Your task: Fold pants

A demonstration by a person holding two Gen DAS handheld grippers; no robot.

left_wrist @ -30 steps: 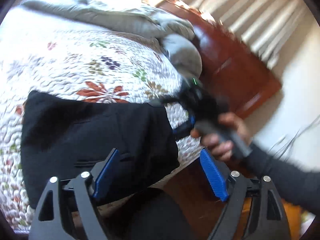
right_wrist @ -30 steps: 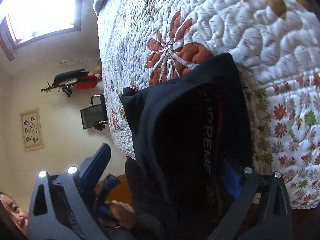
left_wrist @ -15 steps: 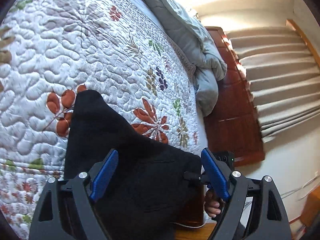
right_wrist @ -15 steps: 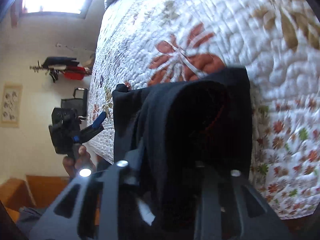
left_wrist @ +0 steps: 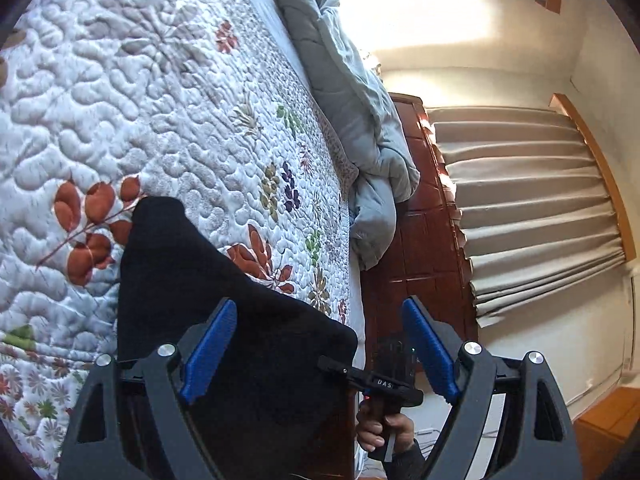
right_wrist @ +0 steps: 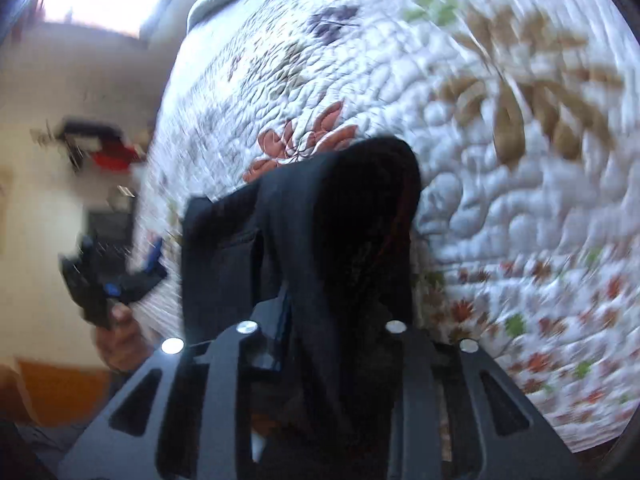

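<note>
Black pants (left_wrist: 224, 320) lie on floral quilt (left_wrist: 160, 100) at near bed edge, soft and limp; right gripper (right_wrist: 324, 320) clamped on bunched near edge, left gripper (left_wrist: 316, 352) wide open, empty; next hold: opposite corner.

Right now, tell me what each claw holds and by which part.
The right claw is shut on the black pants, gripping a bunched fold at their near edge. The left claw is open and holds nothing.

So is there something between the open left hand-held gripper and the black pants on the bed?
Nothing visible. The left hand-held gripper is open with the black pants directly ahead on the quilt; the right hand-held gripper already clamps them.
</note>
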